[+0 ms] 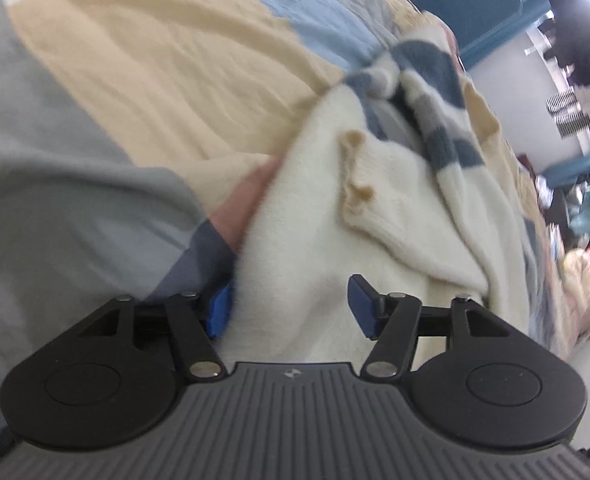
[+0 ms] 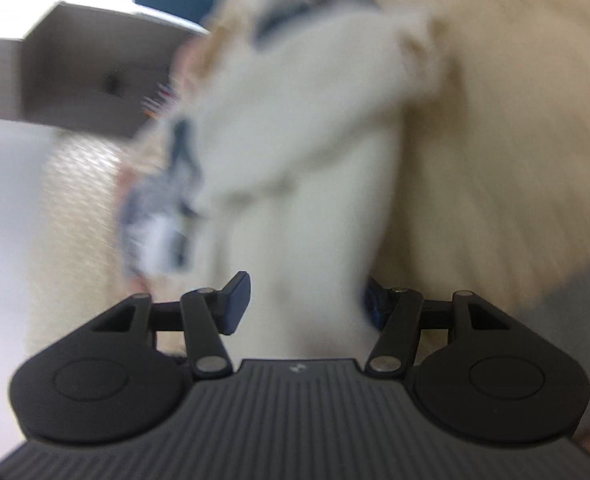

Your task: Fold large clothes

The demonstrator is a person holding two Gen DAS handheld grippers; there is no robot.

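A cream knitted sweater (image 1: pixel 395 208) with blue-grey stripes near its far end is lying bunched on a patchwork bedcover (image 1: pixel 143 80) of tan, grey and pale blue panels. In the left wrist view a ribbed cuff or hem with a tan trim is sitting folded on top of the cream body, and the striped part is twisting away toward the upper right. The near end of the sweater is running down between the fingers of the left gripper (image 1: pixel 291 310); the blue pad on the left side is lying against the cloth's edge, while the pad on the right is standing clear of it with cream knit showing beside it, so the jaws are standing apart and not pinching.

In the right wrist view, which is heavily blurred, the same sweater (image 2: pixel 295 152) is stretching away from the right gripper (image 2: pixel 307 304) as a cream band. Its fingers are set against both sides of that band, clamping the cloth between them. Tan bedcover (image 2: pixel 495 140) is filling the right side, and a pale wall with a box-like shape is showing at the upper left
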